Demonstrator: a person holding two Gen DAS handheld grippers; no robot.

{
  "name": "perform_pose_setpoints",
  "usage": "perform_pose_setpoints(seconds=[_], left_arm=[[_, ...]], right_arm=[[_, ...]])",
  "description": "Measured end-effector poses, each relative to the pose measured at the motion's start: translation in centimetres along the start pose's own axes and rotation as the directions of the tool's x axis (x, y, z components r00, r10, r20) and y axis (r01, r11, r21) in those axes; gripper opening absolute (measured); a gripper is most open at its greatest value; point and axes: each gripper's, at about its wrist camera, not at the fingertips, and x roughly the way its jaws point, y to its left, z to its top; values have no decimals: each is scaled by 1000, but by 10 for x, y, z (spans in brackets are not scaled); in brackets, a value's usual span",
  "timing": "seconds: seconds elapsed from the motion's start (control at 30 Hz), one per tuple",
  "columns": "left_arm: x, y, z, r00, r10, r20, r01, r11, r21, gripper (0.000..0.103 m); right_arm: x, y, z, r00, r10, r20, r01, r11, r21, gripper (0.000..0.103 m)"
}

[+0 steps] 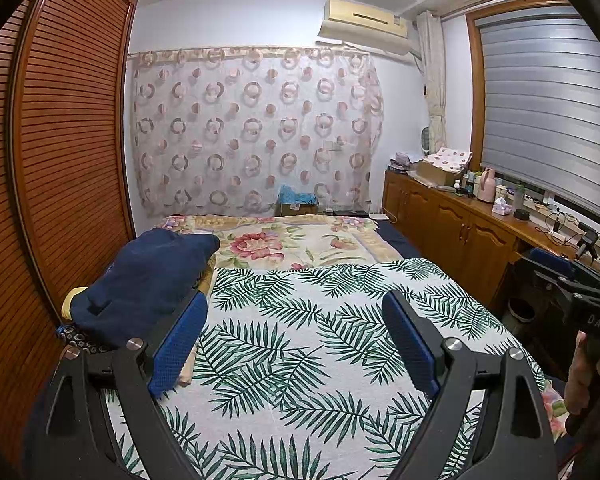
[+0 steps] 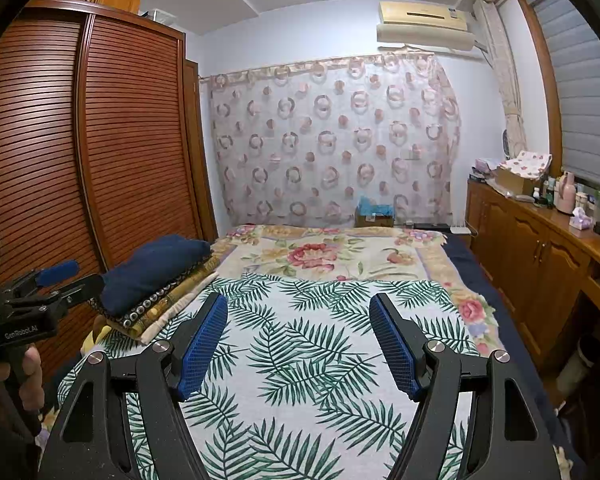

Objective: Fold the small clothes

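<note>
Two claws hang over the bed, and both stand with their jaws apart and nothing between the blue pads. Your left claw (image 1: 296, 344) hovers above the leaf-print cloth (image 1: 320, 340), which lies spread flat across the near part of the bed (image 1: 396, 240). The stack of folded clothes (image 1: 140, 280) sits to the left of that claw, just beside its left finger, at the bed's left edge by the wardrobe (image 1: 68, 140). A dark blue garment (image 1: 152, 272) lies on top of the stack; under it you can see a dark piece with ring marks and some pale yellow fabric.

From your right claw (image 2: 298, 344) the same stack (image 2: 156, 292) lies well off to the left and a little ahead, with the left claw (image 2: 52, 284) and the hand (image 2: 8, 380) holding it in between. The blue garment (image 2: 156, 264) lies with its long axis running from the near left toward the far right, its far end pointing at the flowered blanket (image 2: 320, 252). The leaf-print cloth (image 2: 308, 360) runs lengthwise away from you, toward the curtain (image 2: 332, 140).
</note>
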Motion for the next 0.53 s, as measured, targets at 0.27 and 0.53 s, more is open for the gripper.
perform_pose_setpoints(seconds=[0.27,0.53], left_arm=[[-1,0,0,1000,1,2,-1,1000,0,89],[-2,0,0,1000,-1,3,1,1000,0,89]], right_arm=[[0,-1,1,1000,-1,5,1,1000,0,75],[0,-1,1,1000,0,7,0,1000,-1,75]])
